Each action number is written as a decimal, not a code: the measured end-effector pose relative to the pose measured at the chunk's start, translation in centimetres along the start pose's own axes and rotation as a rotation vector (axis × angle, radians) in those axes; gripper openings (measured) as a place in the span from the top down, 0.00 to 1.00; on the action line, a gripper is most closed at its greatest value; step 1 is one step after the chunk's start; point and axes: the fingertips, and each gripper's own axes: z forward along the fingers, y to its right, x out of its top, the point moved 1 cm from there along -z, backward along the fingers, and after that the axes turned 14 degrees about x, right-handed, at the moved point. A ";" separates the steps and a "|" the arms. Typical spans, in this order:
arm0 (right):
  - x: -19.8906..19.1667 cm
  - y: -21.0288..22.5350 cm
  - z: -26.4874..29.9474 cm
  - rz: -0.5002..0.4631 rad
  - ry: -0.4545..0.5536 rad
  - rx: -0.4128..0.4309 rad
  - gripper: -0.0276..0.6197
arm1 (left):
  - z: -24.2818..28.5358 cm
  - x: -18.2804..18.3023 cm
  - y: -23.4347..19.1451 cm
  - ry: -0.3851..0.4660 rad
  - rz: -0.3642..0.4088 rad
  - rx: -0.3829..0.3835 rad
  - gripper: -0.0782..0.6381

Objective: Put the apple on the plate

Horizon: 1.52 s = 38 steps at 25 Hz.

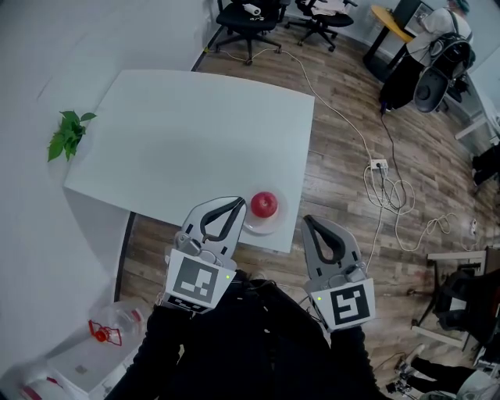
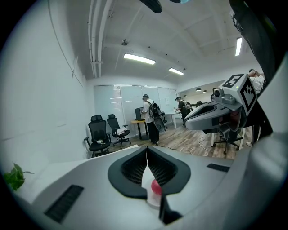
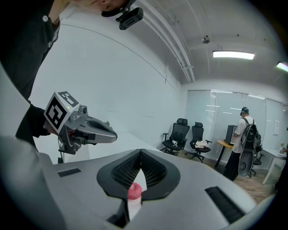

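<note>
A red apple (image 1: 264, 205) rests on a small white plate (image 1: 272, 225) at the near edge of the white table (image 1: 195, 133). My left gripper (image 1: 237, 201) is shut and empty, its tips just left of the apple. My right gripper (image 1: 306, 219) is also shut and empty, off the table edge to the right of the plate. In the left gripper view the closed jaws (image 2: 147, 148) meet, with the apple (image 2: 155, 187) and plate (image 2: 154, 201) visible below them. The right gripper view shows its jaws (image 3: 141, 150) closed above the apple (image 3: 134, 191).
A green plant (image 1: 69, 134) sits at the table's left corner. Office chairs (image 1: 248, 19) stand beyond the table. A power strip with cables (image 1: 378, 165) lies on the wooden floor at right. A person (image 1: 445, 23) stands far right. A clear container (image 1: 105, 332) sits lower left.
</note>
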 end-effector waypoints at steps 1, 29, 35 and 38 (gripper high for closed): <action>0.0 0.1 -0.1 0.002 0.000 -0.003 0.90 | 0.1 0.0 0.1 0.004 0.008 -0.006 0.87; -0.6 0.4 -0.4 0.003 -0.021 -0.008 0.90 | 1.1 -0.4 1.2 -0.006 0.032 -0.037 0.87; -0.9 0.5 -0.6 0.007 -0.024 -0.011 0.90 | 1.2 -0.8 1.3 -0.014 0.029 -0.032 0.87; -0.9 0.6 -0.4 0.008 -0.020 -0.015 0.90 | 1.3 -1.0 1.2 -0.013 0.030 -0.033 0.87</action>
